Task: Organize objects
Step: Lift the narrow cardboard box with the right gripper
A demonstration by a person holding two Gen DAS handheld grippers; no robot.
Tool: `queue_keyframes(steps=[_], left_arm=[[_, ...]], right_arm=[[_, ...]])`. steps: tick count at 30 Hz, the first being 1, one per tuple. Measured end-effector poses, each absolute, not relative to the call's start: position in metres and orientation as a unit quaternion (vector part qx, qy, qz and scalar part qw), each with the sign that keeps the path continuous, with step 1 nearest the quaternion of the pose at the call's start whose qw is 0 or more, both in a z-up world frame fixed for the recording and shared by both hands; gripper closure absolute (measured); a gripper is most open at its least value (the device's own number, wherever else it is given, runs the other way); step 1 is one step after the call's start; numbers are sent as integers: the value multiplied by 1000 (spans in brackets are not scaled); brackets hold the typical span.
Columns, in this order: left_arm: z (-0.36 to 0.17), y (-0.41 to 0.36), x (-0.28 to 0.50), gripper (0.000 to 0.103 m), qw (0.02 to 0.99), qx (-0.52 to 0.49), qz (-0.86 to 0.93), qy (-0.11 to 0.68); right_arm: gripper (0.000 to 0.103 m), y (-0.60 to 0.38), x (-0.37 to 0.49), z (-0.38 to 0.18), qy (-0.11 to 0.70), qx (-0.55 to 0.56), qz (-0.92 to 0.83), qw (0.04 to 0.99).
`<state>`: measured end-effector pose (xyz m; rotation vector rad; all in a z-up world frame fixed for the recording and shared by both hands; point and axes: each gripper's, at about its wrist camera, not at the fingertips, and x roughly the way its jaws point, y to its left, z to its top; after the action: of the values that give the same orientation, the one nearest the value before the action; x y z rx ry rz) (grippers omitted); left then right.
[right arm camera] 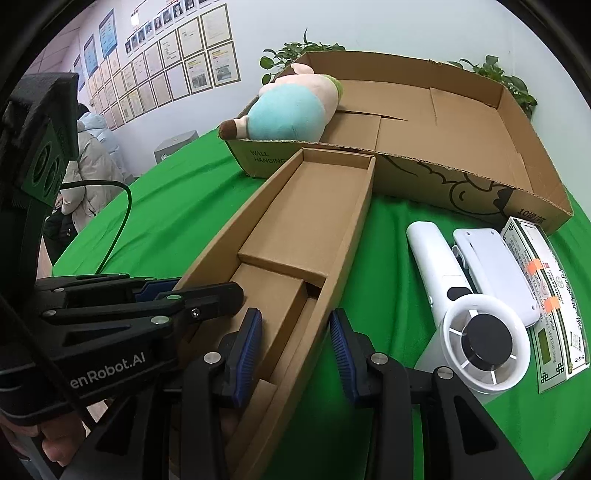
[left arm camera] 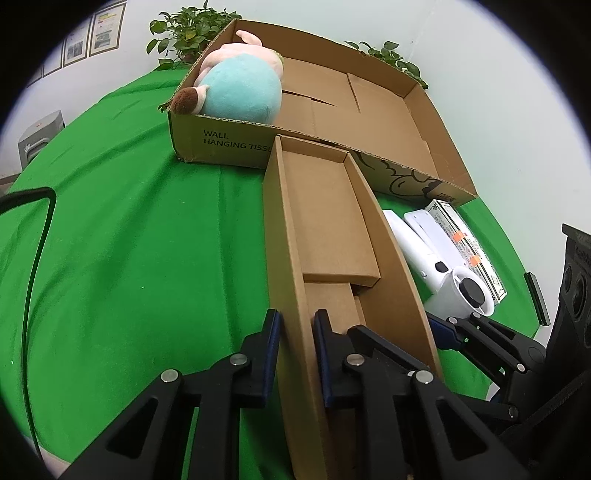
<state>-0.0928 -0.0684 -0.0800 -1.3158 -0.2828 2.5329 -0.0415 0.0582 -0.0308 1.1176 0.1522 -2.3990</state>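
A long narrow cardboard tray (left arm camera: 328, 221) (right arm camera: 295, 229) lies on the green cloth, its far end against a big open cardboard box (left arm camera: 391, 114) (right arm camera: 443, 122). A plush toy (left arm camera: 240, 85) (right arm camera: 288, 110) lies in the big box's left corner. My left gripper (left arm camera: 295, 354) straddles the tray's left wall, jaws apart with a small gap each side. My right gripper (right arm camera: 295, 350) straddles the tray's right wall, jaws wide apart. Each gripper also shows in the other view: right (left arm camera: 480, 339), left (right arm camera: 140, 302).
Right of the tray lie a white handheld fan (right arm camera: 465, 317) (left arm camera: 443, 273), a white flat device (right arm camera: 491, 266) and a printed packet (right arm camera: 546, 295). A black cable (left arm camera: 37, 258) runs at left. Potted plants (left arm camera: 188, 33) stand behind the box. A person (right arm camera: 88, 173) stands at far left.
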Motion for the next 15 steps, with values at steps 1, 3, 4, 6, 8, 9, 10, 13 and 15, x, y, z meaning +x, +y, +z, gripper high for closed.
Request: queue_keyframes(steps=[1, 3, 4, 6, 8, 9, 10, 13, 15], left_arm=[[-80, -67, -92, 86, 134, -454, 876, -91], [-78, -65, -90, 86, 130, -450, 879, -88], [-77, -65, -89, 86, 129, -447, 881, -87], [-71, -65, -85, 86, 128, -435, 887, -85], [-63, -63, -82, 86, 127, -421, 895, -79], [-57, -63, -81, 86, 127, -412, 899, -77], [-52, -63, -80, 86, 128, -406, 902, -75], [-37, -60, -78, 86, 130, -386, 911, -70], [-24, -58, -76, 86, 132, -364, 920, -63]], right_arm=[[71, 59, -41, -31, 54, 408, -879, 242], [73, 60, -39, -31, 53, 402, -883, 236], [73, 61, -38, -30, 52, 398, -885, 236], [74, 61, -34, -26, 53, 385, -891, 234], [74, 63, -31, -19, 49, 369, -898, 234], [74, 64, -29, -16, 46, 362, -901, 233], [74, 65, -28, -11, 44, 355, -904, 233], [74, 68, -25, 3, 39, 335, -913, 231], [74, 71, -22, 14, 36, 313, -921, 229]])
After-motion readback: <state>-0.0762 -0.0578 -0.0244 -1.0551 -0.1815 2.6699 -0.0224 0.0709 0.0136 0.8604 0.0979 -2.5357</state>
